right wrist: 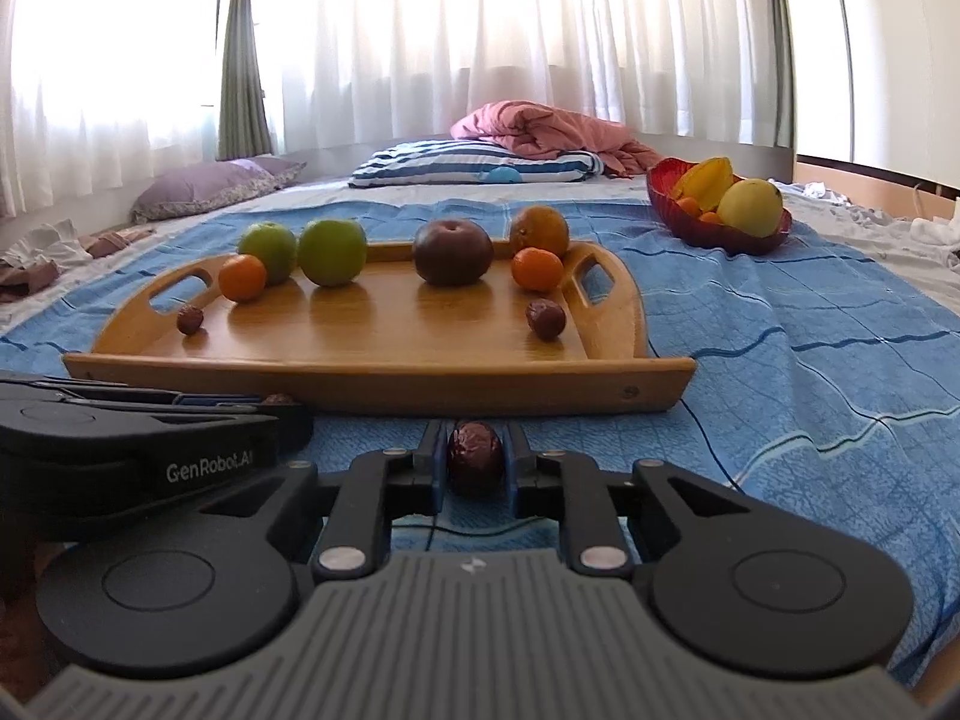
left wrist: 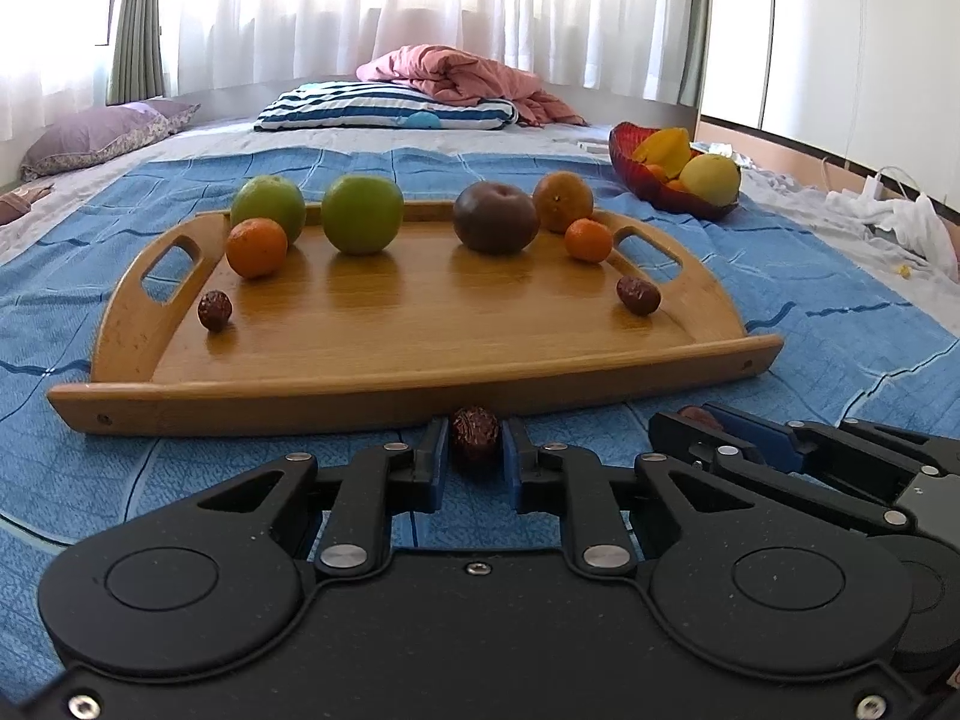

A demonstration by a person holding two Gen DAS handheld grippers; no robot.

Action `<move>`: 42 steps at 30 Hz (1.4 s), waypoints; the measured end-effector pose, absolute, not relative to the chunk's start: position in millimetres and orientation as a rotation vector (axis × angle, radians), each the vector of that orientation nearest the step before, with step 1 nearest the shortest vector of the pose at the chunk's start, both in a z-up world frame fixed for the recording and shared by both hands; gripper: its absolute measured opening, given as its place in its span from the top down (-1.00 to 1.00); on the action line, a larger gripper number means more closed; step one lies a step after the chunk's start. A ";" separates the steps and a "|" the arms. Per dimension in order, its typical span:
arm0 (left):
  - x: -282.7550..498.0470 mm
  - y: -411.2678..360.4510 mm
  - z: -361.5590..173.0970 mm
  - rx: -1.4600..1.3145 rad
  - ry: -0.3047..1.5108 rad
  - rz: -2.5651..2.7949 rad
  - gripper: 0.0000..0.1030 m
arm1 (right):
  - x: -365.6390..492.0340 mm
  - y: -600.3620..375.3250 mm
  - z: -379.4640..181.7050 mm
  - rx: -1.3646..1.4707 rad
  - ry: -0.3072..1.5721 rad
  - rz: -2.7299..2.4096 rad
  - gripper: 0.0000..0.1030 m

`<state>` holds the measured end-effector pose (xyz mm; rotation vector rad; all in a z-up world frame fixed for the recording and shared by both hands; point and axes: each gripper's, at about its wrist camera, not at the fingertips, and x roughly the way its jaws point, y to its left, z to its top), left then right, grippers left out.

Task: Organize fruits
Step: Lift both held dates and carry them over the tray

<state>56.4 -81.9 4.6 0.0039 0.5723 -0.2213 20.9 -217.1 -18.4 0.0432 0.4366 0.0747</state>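
A wooden tray [left wrist: 420, 354] [right wrist: 372, 354] lies on the blue bedspread. It bears two green apples [left wrist: 362, 213], a dark plum [left wrist: 495, 217], several oranges [left wrist: 257, 247] and two red dates [left wrist: 215, 310] [left wrist: 639, 294]. Just in front of the tray's near rim, my left gripper [left wrist: 475, 450] is shut on a wrinkled red date [left wrist: 475, 441]. Beside it on the right, my right gripper [right wrist: 476, 456] [left wrist: 708, 426] is shut on another red date [right wrist: 476, 457]. The left gripper [right wrist: 264, 408] shows at the left of the right wrist view, with its date barely visible.
A red bowl [left wrist: 624, 162] [right wrist: 666, 192] with a yellow pear, starfruit and small oranges sits at the back right. Further back lie a striped pillow [left wrist: 384, 107], a pink blanket [left wrist: 462, 78] and a purple pillow [left wrist: 96, 135]. White clothes [left wrist: 900, 216] lie at the right.
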 end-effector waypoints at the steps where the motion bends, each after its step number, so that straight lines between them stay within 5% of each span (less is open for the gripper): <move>1: 55.9 -81.6 5.8 0.006 0.568 -0.219 0.65 | 20.7 -217.0 -17.3 0.042 0.433 0.076 0.56; 42: 99.2 -34.7 38.6 -0.041 0.525 -0.119 0.65 | 74.6 -193.5 14.9 0.030 0.367 0.112 0.54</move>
